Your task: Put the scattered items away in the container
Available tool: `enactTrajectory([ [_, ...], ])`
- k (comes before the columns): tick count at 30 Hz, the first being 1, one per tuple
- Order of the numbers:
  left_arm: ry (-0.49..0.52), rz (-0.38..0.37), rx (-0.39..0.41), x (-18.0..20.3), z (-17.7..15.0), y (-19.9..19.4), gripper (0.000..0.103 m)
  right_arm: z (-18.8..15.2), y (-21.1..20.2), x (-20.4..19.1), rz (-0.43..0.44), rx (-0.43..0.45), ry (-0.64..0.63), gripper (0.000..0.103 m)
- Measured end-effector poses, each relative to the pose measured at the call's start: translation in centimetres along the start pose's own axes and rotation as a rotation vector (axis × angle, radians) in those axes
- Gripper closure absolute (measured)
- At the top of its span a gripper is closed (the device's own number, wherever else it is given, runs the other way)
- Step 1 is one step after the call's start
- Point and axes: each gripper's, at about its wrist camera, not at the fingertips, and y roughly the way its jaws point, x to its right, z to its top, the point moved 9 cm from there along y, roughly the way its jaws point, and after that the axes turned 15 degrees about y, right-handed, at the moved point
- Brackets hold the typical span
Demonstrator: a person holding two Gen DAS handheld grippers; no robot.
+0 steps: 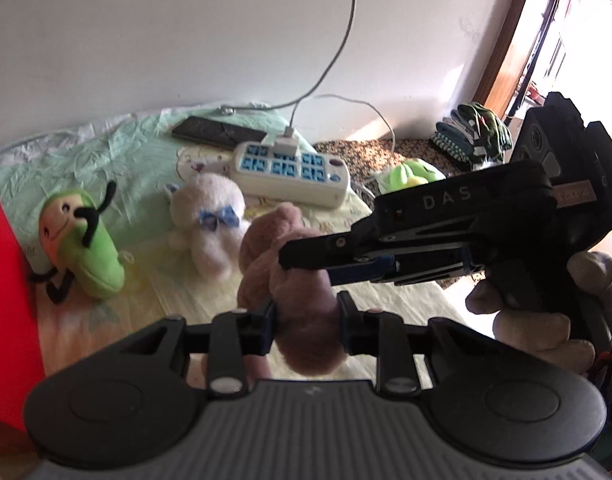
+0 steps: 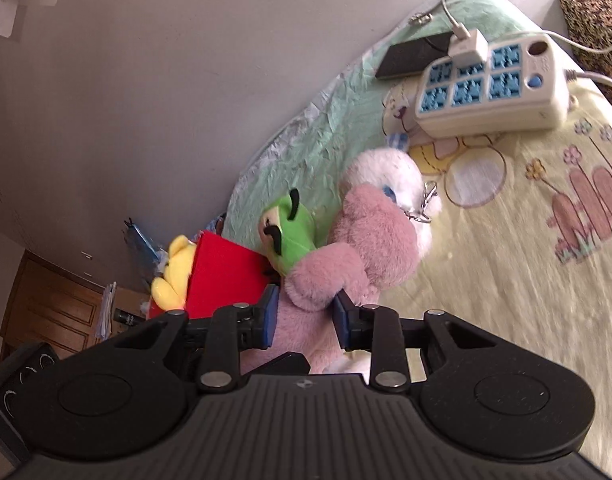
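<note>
Tongs, two pairs, black with blue pads. Left tongs (image 1: 306,320) closed on the pink plush toy (image 1: 298,280); right tongs (image 2: 304,314) likewise clamped on the same toy (image 2: 366,240), which hangs between both pairs above the bed (image 2: 526,300).

Plush toys, soft and furry: one pink, held; one white with a blue bow (image 1: 210,224), lying on the bed; one green pod-shaped with a moustached face and thin black limbs (image 1: 82,240), leaning against the red container (image 1: 6,280).

Container, one, red, matte, straight-sided (image 2: 222,276).

Power strip, one, cream plastic with blue sockets (image 1: 294,172), a white plug and cable in it. Phone, one, dark and flat (image 1: 218,132).

Left view only: a lime-green plush (image 1: 410,172) and a stack of folded clothes (image 1: 474,136).

Right view only: a yellow plush (image 2: 172,276) behind the container; bedsheet printed with pink fence and flowers.
</note>
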Motion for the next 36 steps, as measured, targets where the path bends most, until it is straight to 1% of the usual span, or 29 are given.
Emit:
enactTrajectory([
  [2, 0.007, -0.019, -0.024, 1.2, -1.1, -0.1, 0.076, -1.3, -0.3, 1.9, -0.043, -0.011, 0.03, 0.072],
  [4, 0.017, -0.036, -0.047, 2.3, -2.0, -0.4, 0.076, -2.1, -0.9, 3.9, -0.102, 0.006, 0.06, 0.072],
  [6, 0.023, -0.036, -0.053, 2.7, -2.9, -0.9, 0.076, -2.3, -1.5, 5.5, -0.156, 0.03, 0.069, 0.072],
  [9, 0.008, -0.056, -0.075, 2.5, -4.1, -1.3, 0.069, -2.7, -2.4, 6.9, -0.177, 0.033, 0.103, 0.072],
  [11, 0.003, -0.066, -0.082, 2.4, -4.8, -1.4, 0.068, -2.9, -2.8, 7.5, -0.208, 0.053, 0.093, 0.071],
  [13, 0.022, -0.074, -0.088, 2.3, -5.0, -1.5, 0.068, -2.9, -3.2, 8.0, -0.256, 0.079, 0.073, 0.071],
  [14, 0.034, -0.081, -0.092, 2.5, -5.0, -1.6, 0.068, -2.9, -3.4, 8.2, -0.292, 0.096, 0.057, 0.071],
  [16, 0.072, -0.087, -0.104, 2.8, -5.0, -1.9, 0.063, -2.6, -4.0, 8.6, -0.384, 0.14, 0.001, 0.073],
  [17, 0.087, -0.079, -0.11, 2.8, -5.1, -2.0, 0.062, -2.5, -4.2, 8.7, -0.417, 0.162, -0.024, 0.073],
  [18, 0.09, -0.076, -0.112, 2.6, -5.1, -2.2, 0.063, -2.3, -4.7, 8.7, -0.427, 0.177, -0.047, 0.073],
  [20, 0.065, -0.092, -0.109, 2.2, -4.6, -2.4, 0.062, -2.2, -5.0, 8.7, -0.41, 0.164, -0.049, 0.071],
  [21, 0.053, -0.1, -0.102, 1.9, -4.0, -2.4, 0.058, -2.1, -5.3, 8.8, -0.398, 0.159, -0.041, 0.07],
  [22, 0.043, -0.102, -0.092, 1.6, -3.3, -2.3, 0.051, -2.0, -5.6, 8.8, -0.393, 0.173, -0.036, 0.069],
  [23, 0.033, -0.098, -0.073, 1.4, -2.3, -2.0, 0.049, -1.8, -6.0, 8.9, -0.39, 0.192, -0.032, 0.069],
  [25, 0.03, -0.091, -0.048, 1.0, -0.6, -0.9, 0.039, -1.3, -6.4, 8.9, -0.375, 0.214, -0.014, 0.066],
  [27, 0.037, -0.103, -0.038, 0.6, 0.4, 1.1, 0.039, -1.0, -6.2, 9.0, -0.36, 0.216, 0.011, 0.066],
  [29, 0.006, -0.171, -0.075, 0.5, 0.4, 3.6, 0.04, -0.8, -6.0, 9.0, -0.339, 0.216, 0.026, 0.065],
  [30, -0.009, -0.2, -0.096, 0.6, 0.3, 4.7, 0.043, -0.7, -5.9, 8.9, -0.327, 0.216, 0.033, 0.063],
  [31, -0.018, -0.208, -0.115, 0.5, 0.0, 5.6, 0.044, -0.6, -5.7, 8.9, -0.314, 0.213, 0.041, 0.06],
  [33, -0.036, -0.215, -0.148, 0.4, -0.6, 7.3, 0.044, -0.4, -5.3, 8.9, -0.292, 0.203, 0.054, 0.06],
  [36, -0.067, -0.208, -0.18, 0.2, -1.4, 8.4, 0.044, -0.3, -4.7, 9.2, -0.292, 0.196, 0.055, 0.057],
])
